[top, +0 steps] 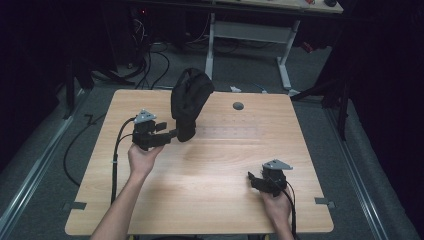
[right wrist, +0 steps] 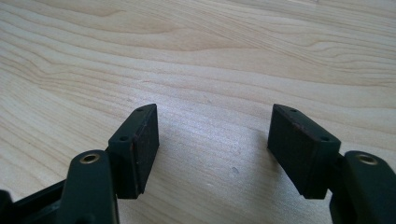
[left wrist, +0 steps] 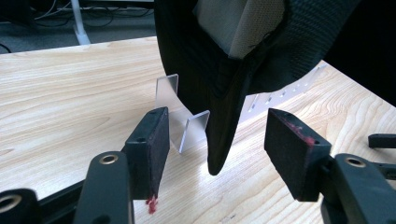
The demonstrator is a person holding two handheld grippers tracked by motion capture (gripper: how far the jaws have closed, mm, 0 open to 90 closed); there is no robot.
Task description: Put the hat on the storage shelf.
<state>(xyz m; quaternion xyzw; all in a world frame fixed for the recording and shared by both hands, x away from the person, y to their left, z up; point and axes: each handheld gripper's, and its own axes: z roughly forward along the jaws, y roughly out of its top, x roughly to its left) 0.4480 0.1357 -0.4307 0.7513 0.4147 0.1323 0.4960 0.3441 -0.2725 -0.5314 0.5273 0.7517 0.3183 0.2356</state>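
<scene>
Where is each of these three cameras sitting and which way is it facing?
High view: above the person's side, looking forward and down on the table; both forearms, left gripper, right gripper.
Left gripper view: rides that gripper, facing the black cap on a clear stand.
Right gripper view: faces bare tabletop.
Shared: the cap, high and left gripper views.

Upright black cap [top: 190, 102] on clear stand [left wrist: 180, 114]
</scene>
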